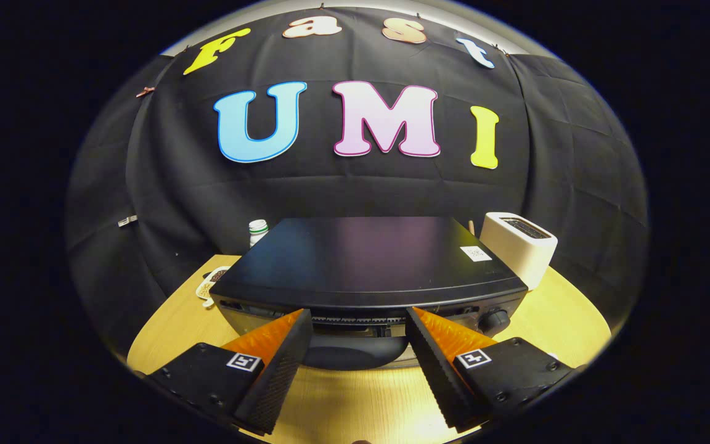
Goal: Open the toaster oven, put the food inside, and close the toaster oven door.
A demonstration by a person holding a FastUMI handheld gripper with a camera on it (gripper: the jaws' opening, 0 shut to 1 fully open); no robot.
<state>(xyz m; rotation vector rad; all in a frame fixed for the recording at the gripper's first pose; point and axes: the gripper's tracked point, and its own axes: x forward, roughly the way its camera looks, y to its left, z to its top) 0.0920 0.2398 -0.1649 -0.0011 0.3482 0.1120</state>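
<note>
Facing toaster oven [367,259]; gripper [358,320] fingers spread before its handle [355,354].

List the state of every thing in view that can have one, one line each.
toaster oven: door appears shut, its handle between the fingers.
gripper: open, fingers either side of the handle, not pressing it.
white toaster: upright beside the oven, slot looks empty.
white bottle: upright behind the oven, green cap on.
</note>
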